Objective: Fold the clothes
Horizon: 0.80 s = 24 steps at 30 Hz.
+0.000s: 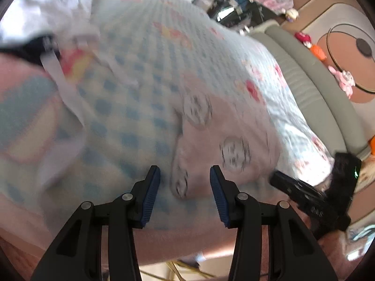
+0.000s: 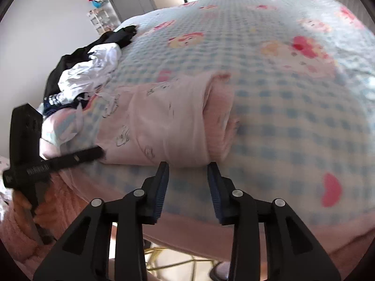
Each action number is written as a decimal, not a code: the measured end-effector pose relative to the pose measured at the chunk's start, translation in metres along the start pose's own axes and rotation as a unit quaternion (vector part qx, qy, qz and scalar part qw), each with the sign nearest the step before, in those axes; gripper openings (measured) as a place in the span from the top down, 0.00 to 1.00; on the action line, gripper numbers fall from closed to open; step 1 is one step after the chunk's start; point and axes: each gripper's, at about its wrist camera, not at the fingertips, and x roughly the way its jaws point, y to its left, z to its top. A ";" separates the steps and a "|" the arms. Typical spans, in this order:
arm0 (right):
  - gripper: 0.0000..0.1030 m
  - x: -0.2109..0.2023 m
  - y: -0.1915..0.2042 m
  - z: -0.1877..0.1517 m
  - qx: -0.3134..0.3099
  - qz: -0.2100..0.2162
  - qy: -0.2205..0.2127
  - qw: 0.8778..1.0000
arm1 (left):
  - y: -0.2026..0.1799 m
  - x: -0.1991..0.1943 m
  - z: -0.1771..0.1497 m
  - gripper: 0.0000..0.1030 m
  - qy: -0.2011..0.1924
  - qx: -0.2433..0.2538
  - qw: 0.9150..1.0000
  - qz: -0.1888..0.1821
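Pink garment (image 2: pixel 168 121) lies just ahead of both released grippers, left gripper (image 1: pixel 185 182) and right gripper (image 2: pixel 188 178), long axis crosswise on bed (image 2: pixel 293 117), right nearer its folded end.

Pink top (image 2: pixel 168 121): printed w/ small cartoon faces, folded into compact bundle, lying flat on checked bedspread, near bed edge.

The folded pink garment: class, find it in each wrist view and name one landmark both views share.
Left wrist view: pink garment lies centre-right, just beyond the open gripper.
Right wrist view: pink garment lies centre-left, just beyond the open gripper.
Shared landmark: white clothes pile.
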 end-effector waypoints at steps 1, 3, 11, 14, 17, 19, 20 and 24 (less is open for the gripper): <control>0.66 -0.008 -0.002 0.000 -0.003 -0.021 -0.008 1.000 | -0.004 -0.004 0.004 0.56 -0.014 0.011 1.000 0.015; 0.66 -0.028 -0.003 0.005 -0.001 -0.051 -0.042 0.998 | -0.021 -0.010 0.013 0.57 -0.047 0.052 0.996 0.053; 0.70 0.034 0.045 0.044 -0.097 0.006 0.006 0.995 | -0.057 0.068 0.024 0.65 0.035 0.146 0.986 0.076; 0.95 0.061 0.041 0.042 -0.127 -0.042 0.030 0.991 | -0.040 0.070 0.024 0.81 0.052 0.130 0.987 0.083; 1.00 0.058 0.029 0.039 -0.135 -0.058 0.026 0.989 | -0.026 0.062 0.026 0.88 0.056 0.109 0.988 0.092; 1.00 0.056 0.028 0.039 -0.139 -0.071 0.020 0.988 | -0.018 0.059 0.025 0.89 0.056 0.091 0.991 0.084; 1.00 0.052 0.027 0.038 -0.132 -0.073 0.014 0.988 | -0.018 0.057 0.022 0.89 0.053 0.092 0.991 0.084; 1.00 0.026 0.017 0.039 -0.079 -0.082 -0.030 0.993 | -0.022 0.037 0.023 0.79 0.025 0.108 0.989 0.097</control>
